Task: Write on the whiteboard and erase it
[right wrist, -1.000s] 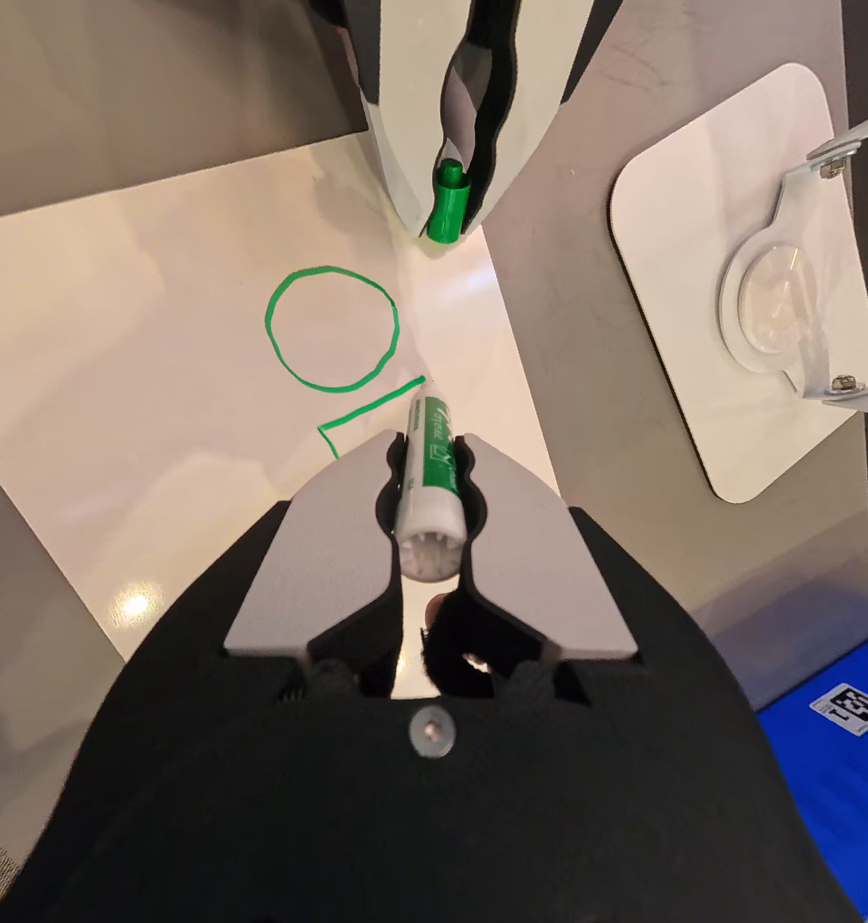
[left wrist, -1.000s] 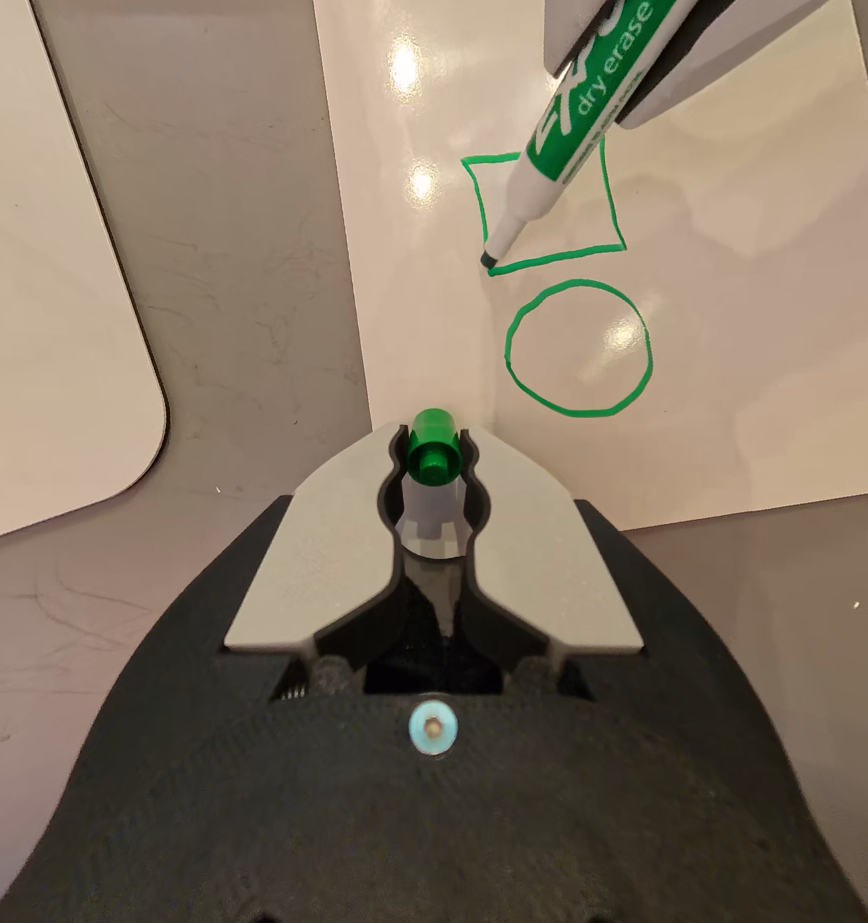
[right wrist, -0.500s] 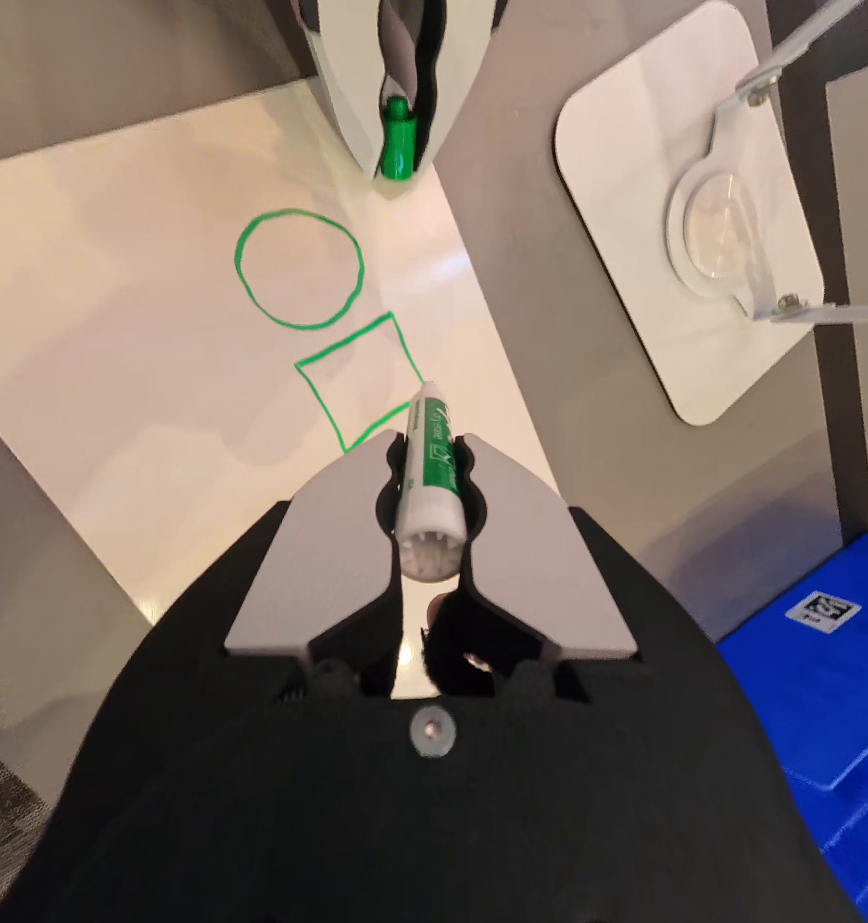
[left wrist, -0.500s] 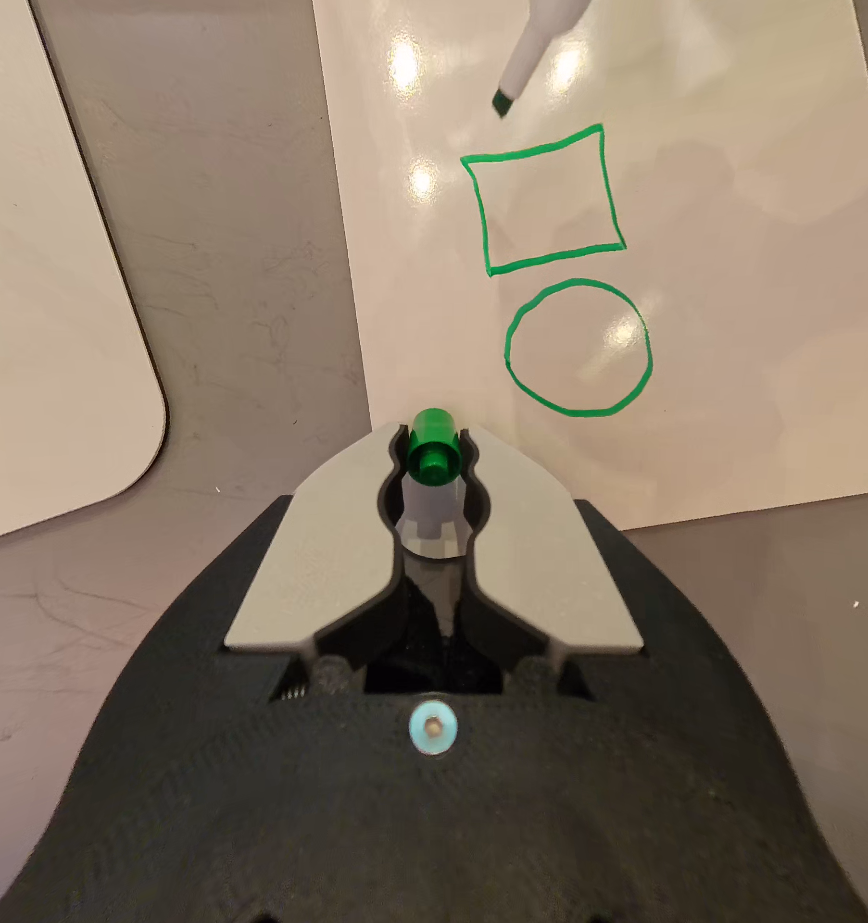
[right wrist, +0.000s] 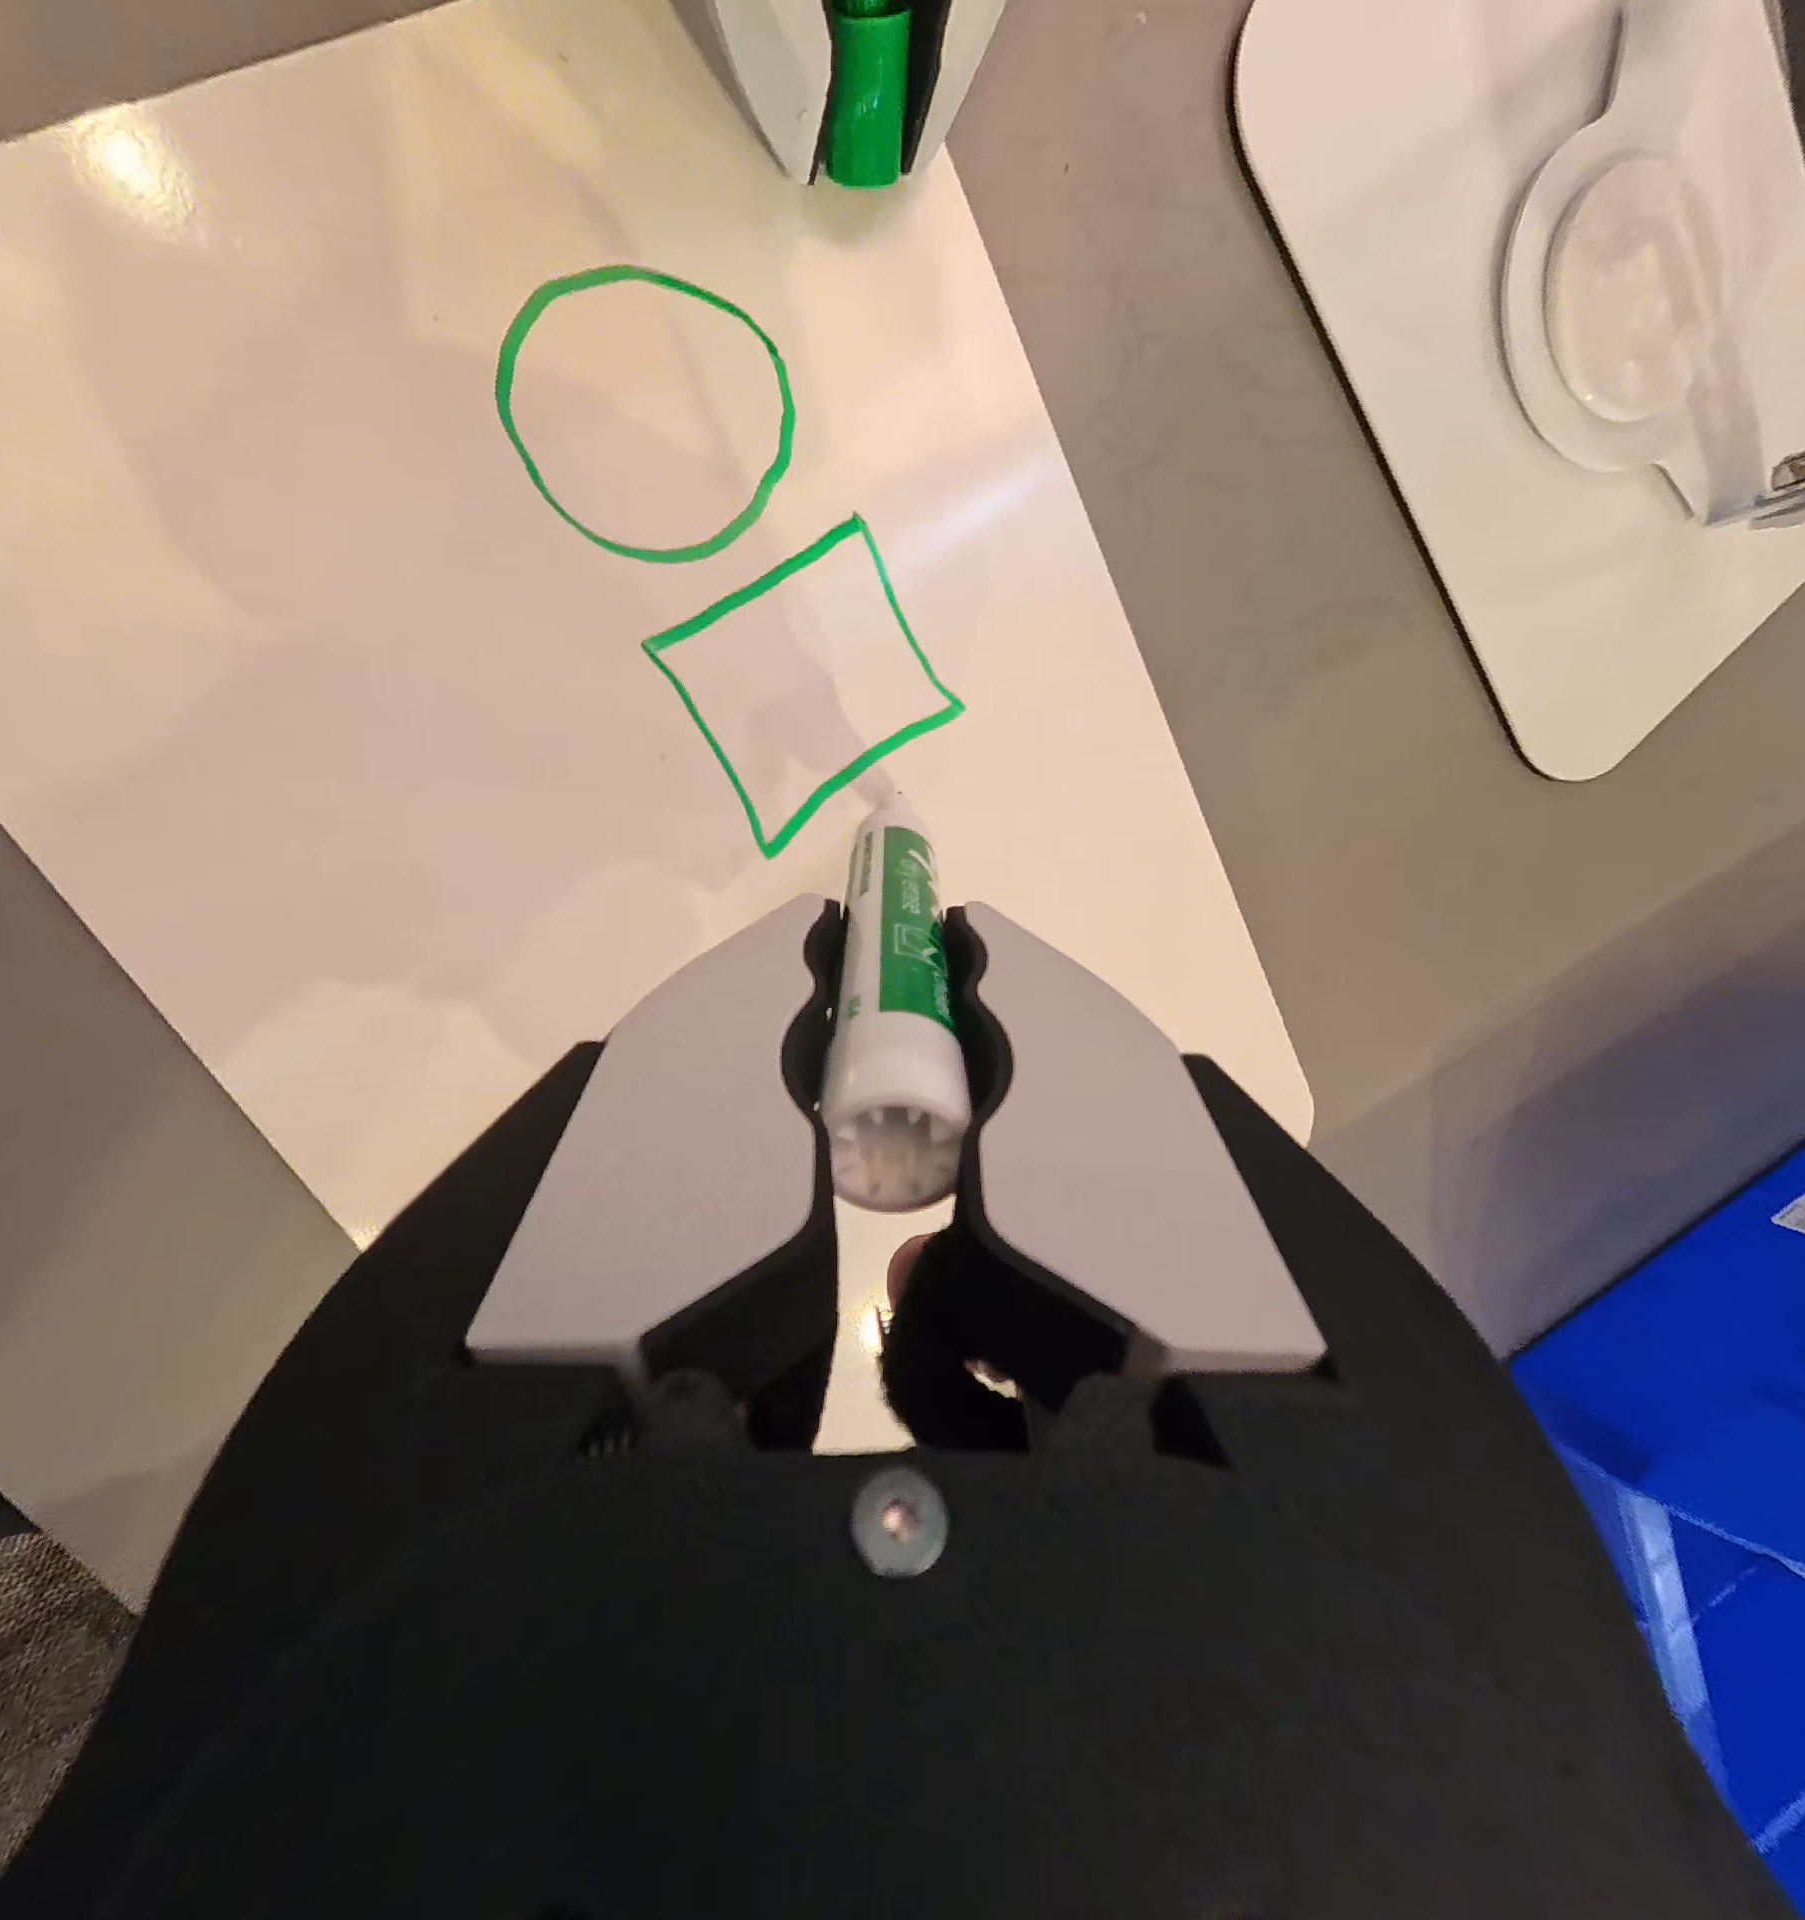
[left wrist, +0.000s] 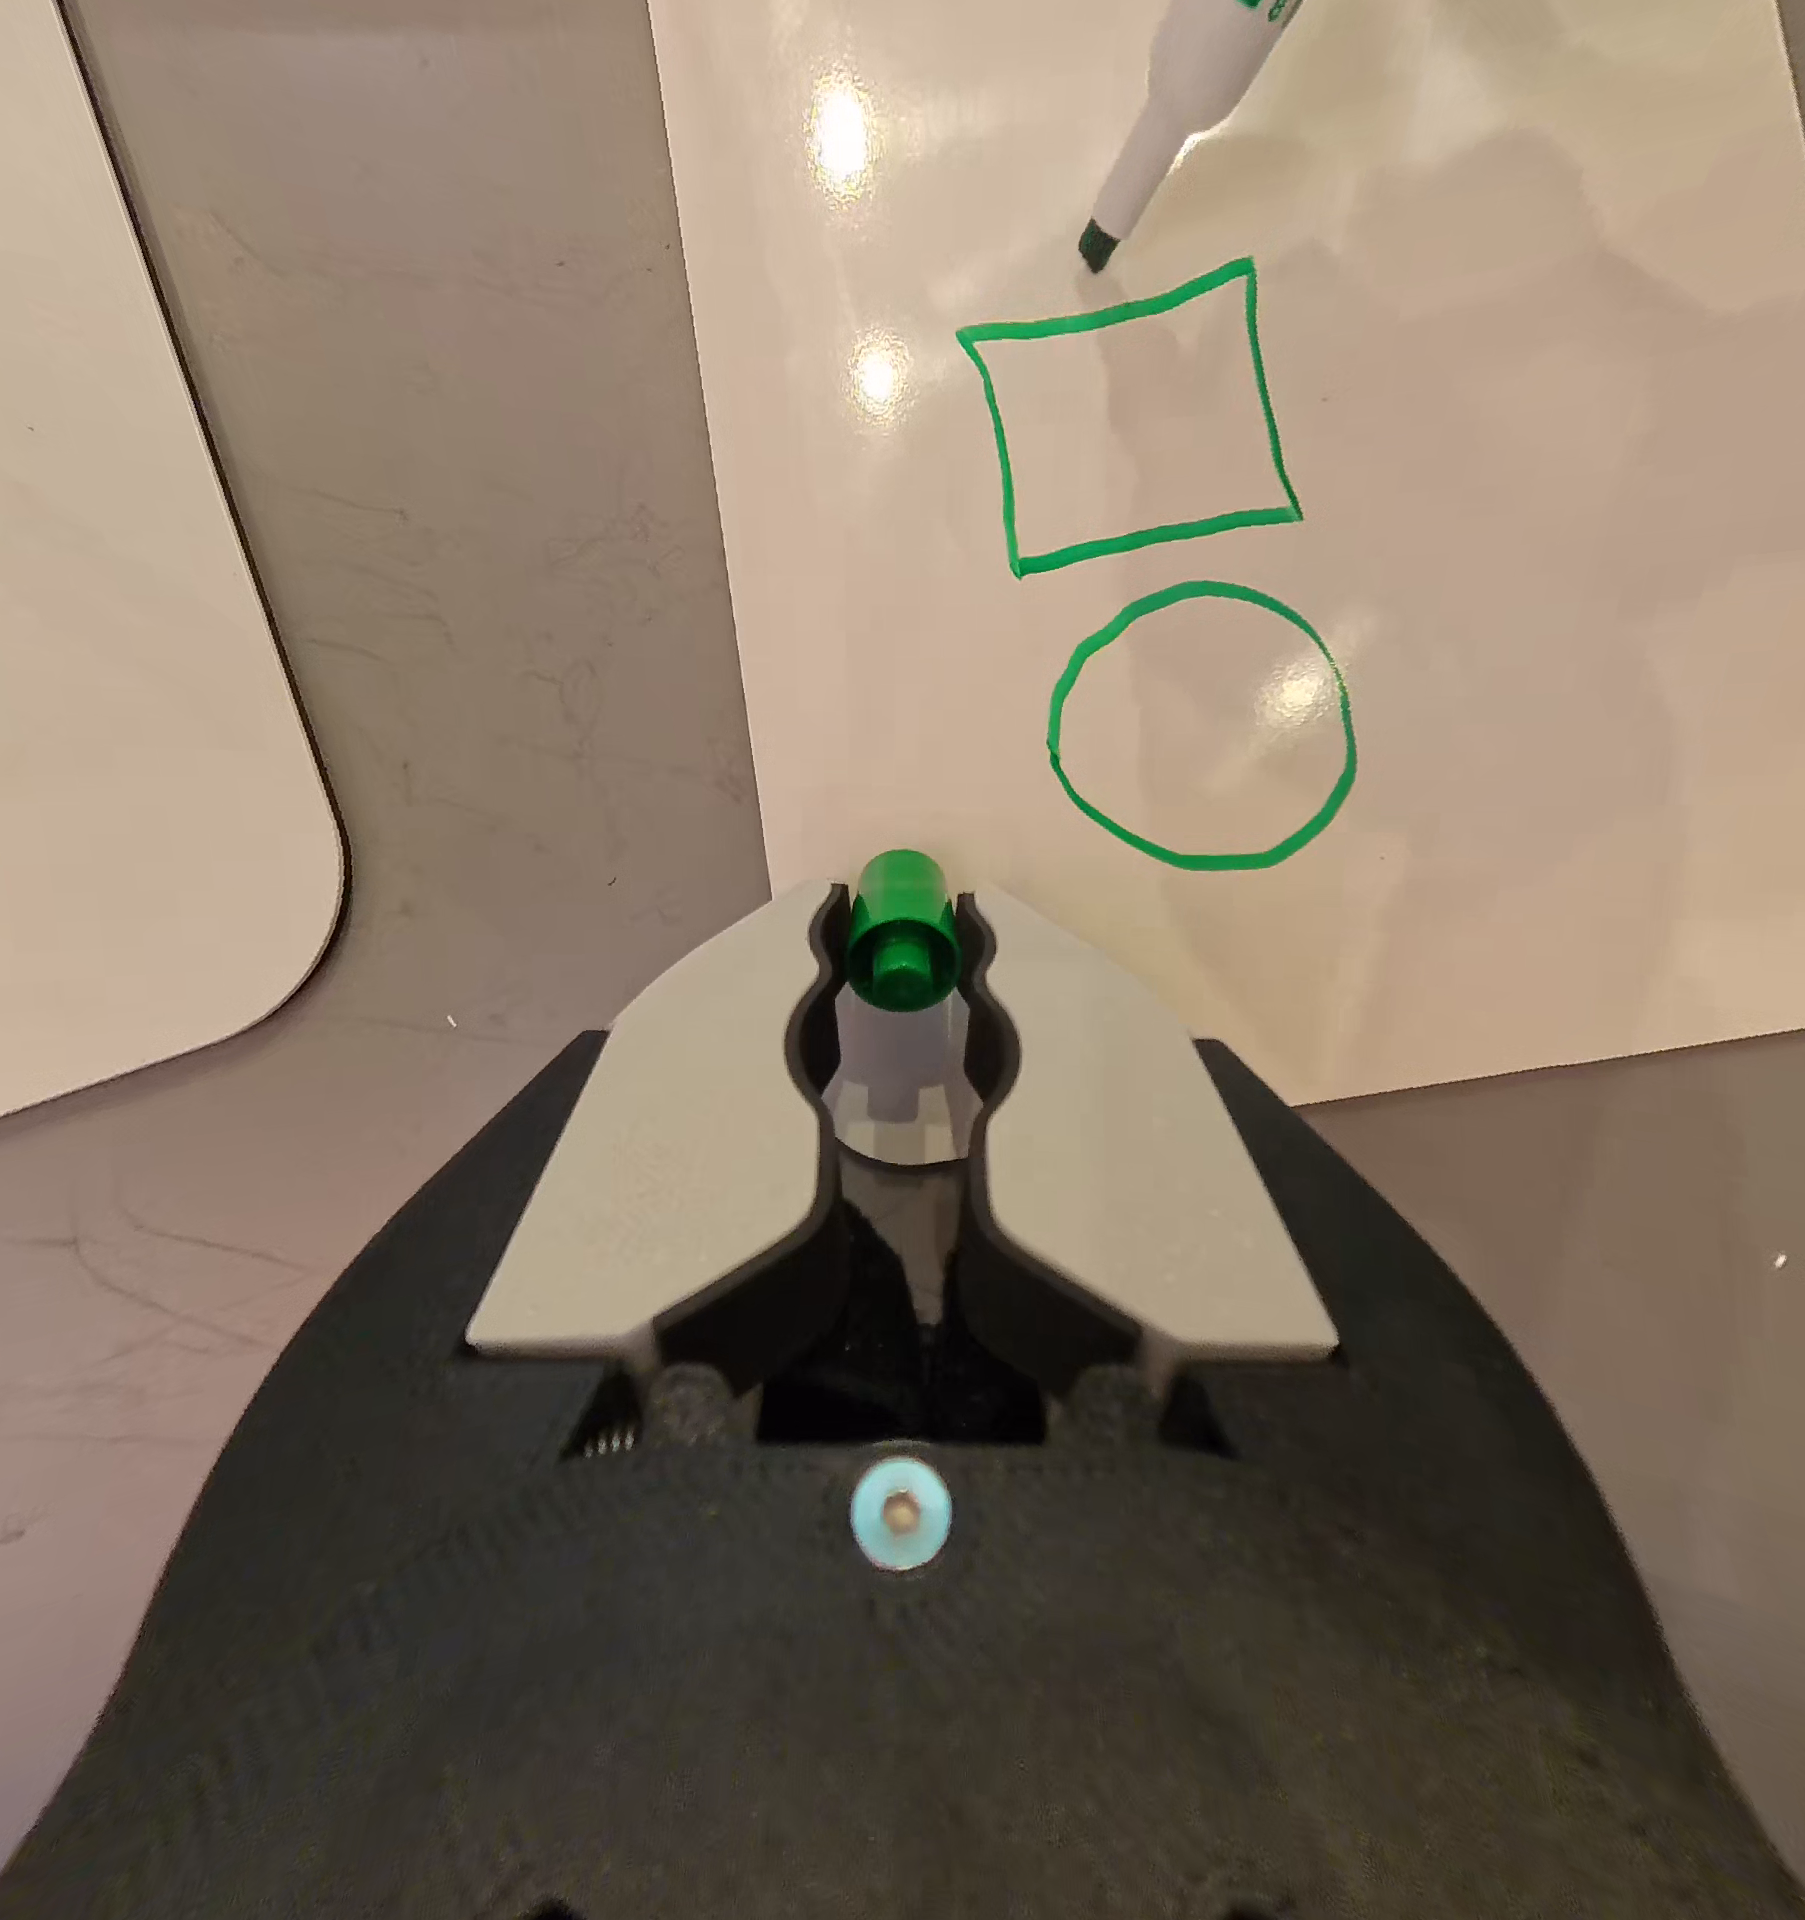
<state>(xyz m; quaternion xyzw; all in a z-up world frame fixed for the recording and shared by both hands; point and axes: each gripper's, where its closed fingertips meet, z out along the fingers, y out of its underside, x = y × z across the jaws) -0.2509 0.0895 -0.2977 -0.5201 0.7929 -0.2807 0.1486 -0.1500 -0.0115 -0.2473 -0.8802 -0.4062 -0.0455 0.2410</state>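
Writing was under way: right gripper (right wrist: 898, 925) jaws pinched the marker (right wrist: 903, 997) beside the square (right wrist: 804, 686); left gripper (left wrist: 903, 914) jaws pinched its cap (left wrist: 898, 935). Next seemed another shape.

The left gripper (left wrist: 900, 940) points forward and down, its two grey fingers (left wrist: 690, 1091) closed on a green marker cap (left wrist: 900, 935), pads against its sides; the right gripper (right wrist: 893, 997) is tilted down toward the whiteboard (right wrist: 254, 623), its fingers (right wrist: 1106, 1091) clamped around the barrel of a green dry-erase marker (right wrist: 898, 997).
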